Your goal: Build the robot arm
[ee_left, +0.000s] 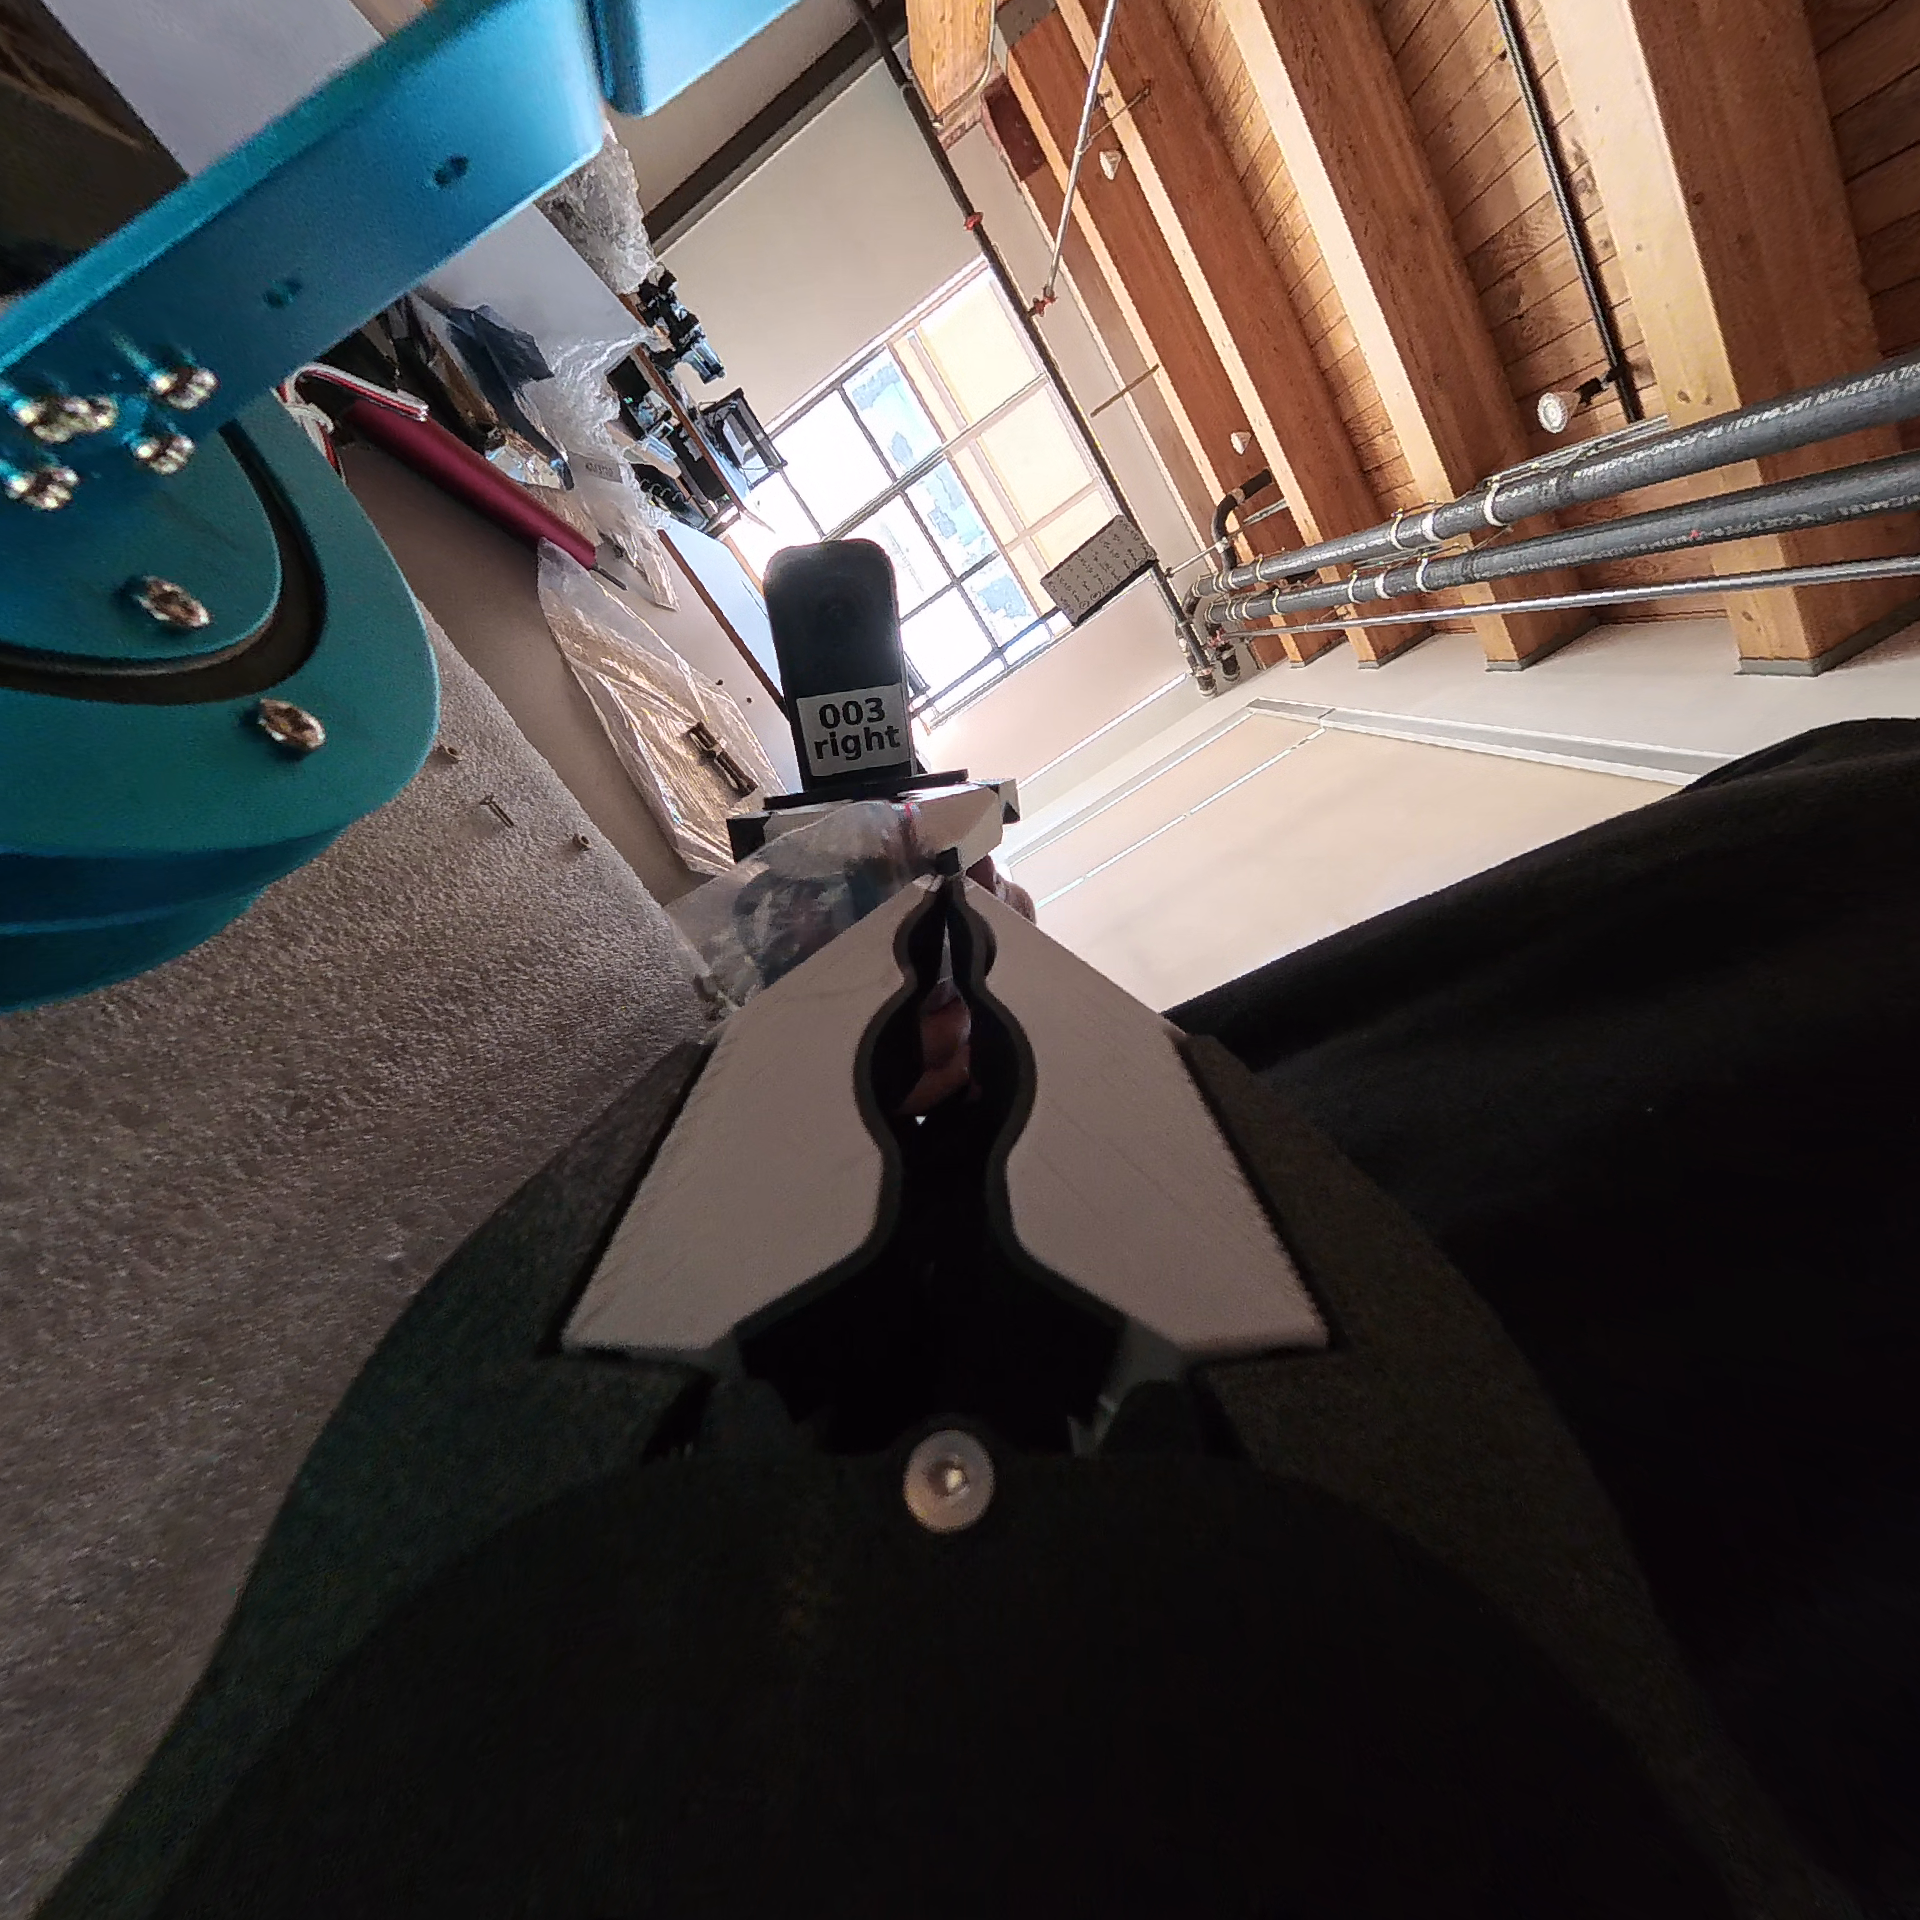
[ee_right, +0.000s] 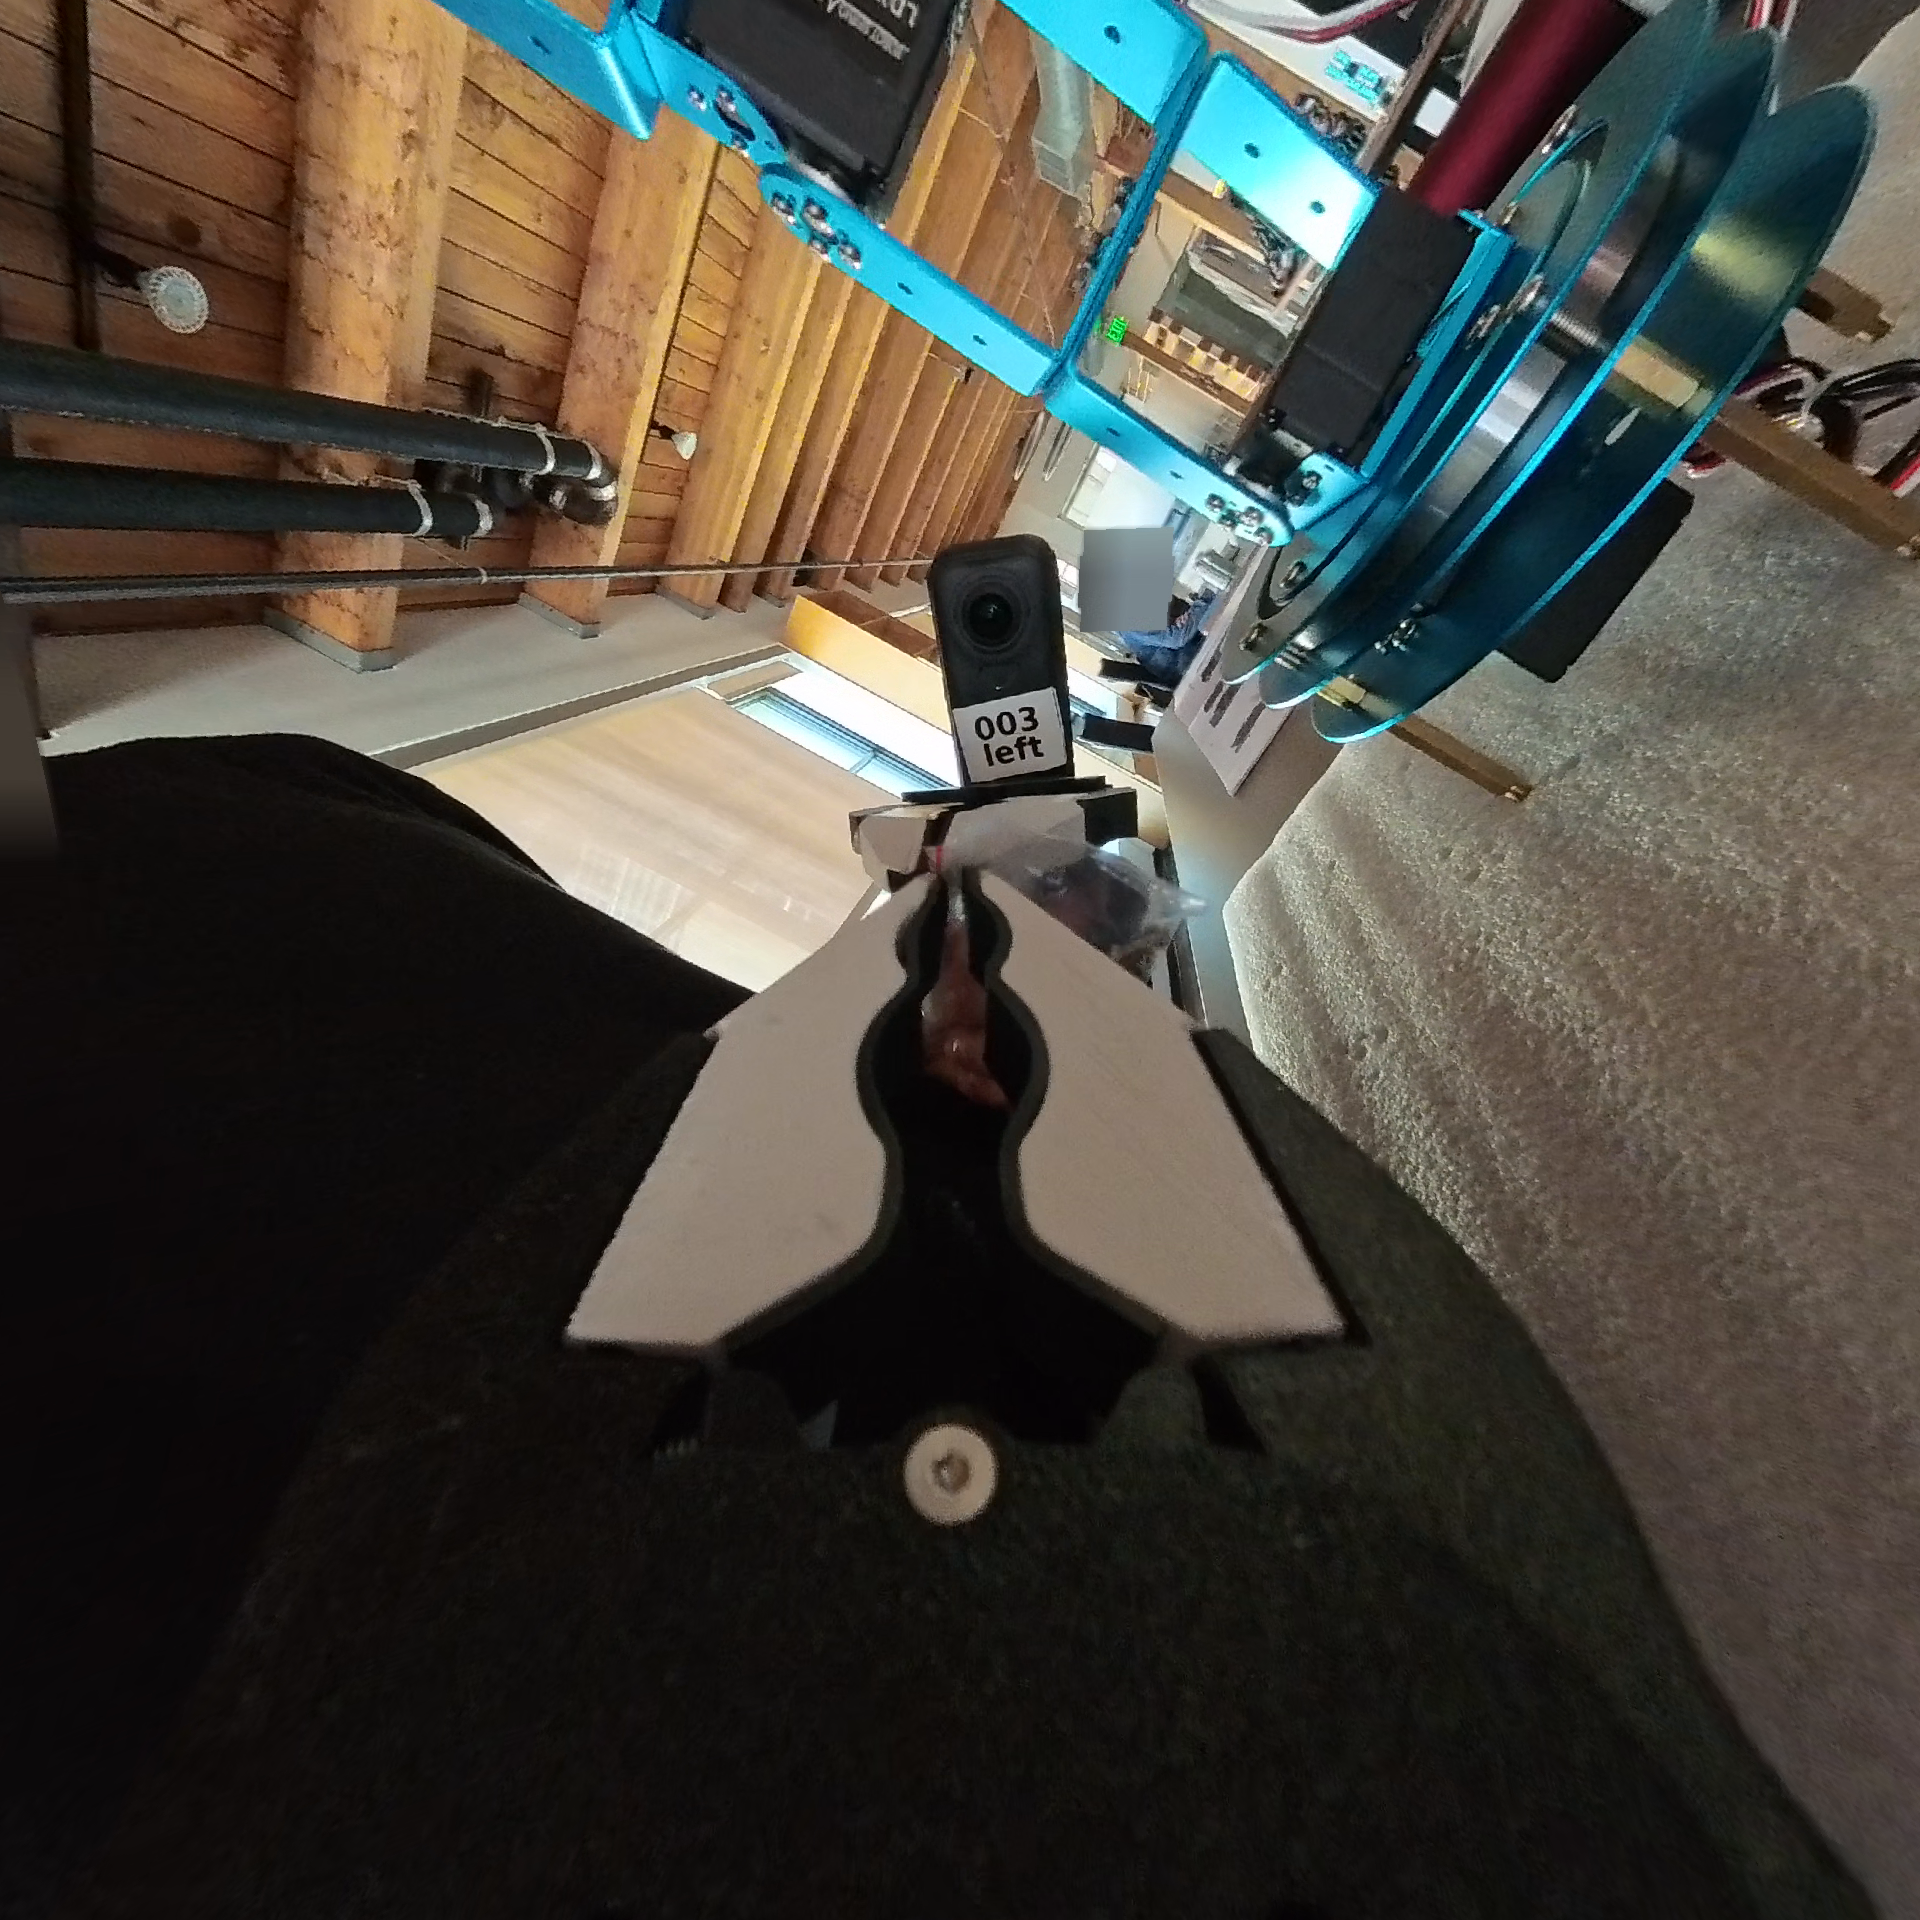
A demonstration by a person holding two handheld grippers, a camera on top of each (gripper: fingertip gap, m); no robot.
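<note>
Left gripper [ee_left: 948,883] and right gripper [ee_right: 961,883] meet tip to tip, both pinched tight on one clear plastic bag [ee_right: 1091,894] above the carpet [ee_left: 312,1143] — light, crinkly, slippery; edges grip best.

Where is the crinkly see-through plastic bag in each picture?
Left wrist view: the clear plastic bag is at the centre, pinched at the left gripper tips.
Right wrist view: it sits just right of centre, at the right gripper tips.
Shared landmark: the blue metal robot arm on the carpet.
</note>
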